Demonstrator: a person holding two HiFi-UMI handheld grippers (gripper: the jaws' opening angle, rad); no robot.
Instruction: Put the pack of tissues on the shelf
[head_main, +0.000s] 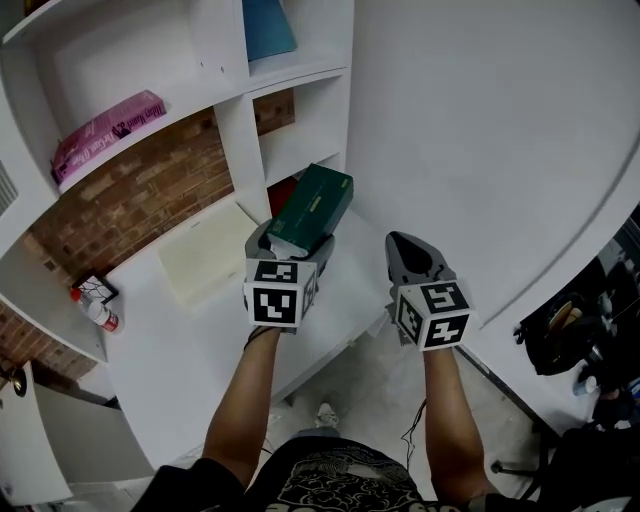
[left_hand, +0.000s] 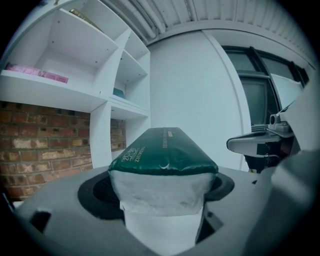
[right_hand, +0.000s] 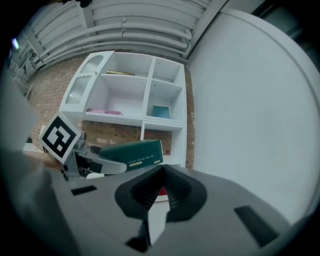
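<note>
At the centre of the head view, the left gripper (head_main: 288, 248) is clamped on the near end of the pack of tissues (head_main: 314, 205), which juts forward and up toward the white shelf (head_main: 300, 78). The pack is in the air, above the white ledge (head_main: 170, 330) and short of any compartment. To the right, the right gripper (head_main: 408, 252) hangs with its jaws together on nothing.

To do this step well, the person should probably hold the squeeze steady, since the pack looks soft and could sag or slip. The far end should go in first, clear of the upright divider (head_main: 236, 140), and the pack should lie flat on a board before the jaws part. Which compartment is meant cannot be told. The one at upper centre looks free, though its depth is poorly shown.

In the left gripper view the pack is a long block. Its top is dark green film with pale lettering, and the white end puckers where it is pinched.
</note>
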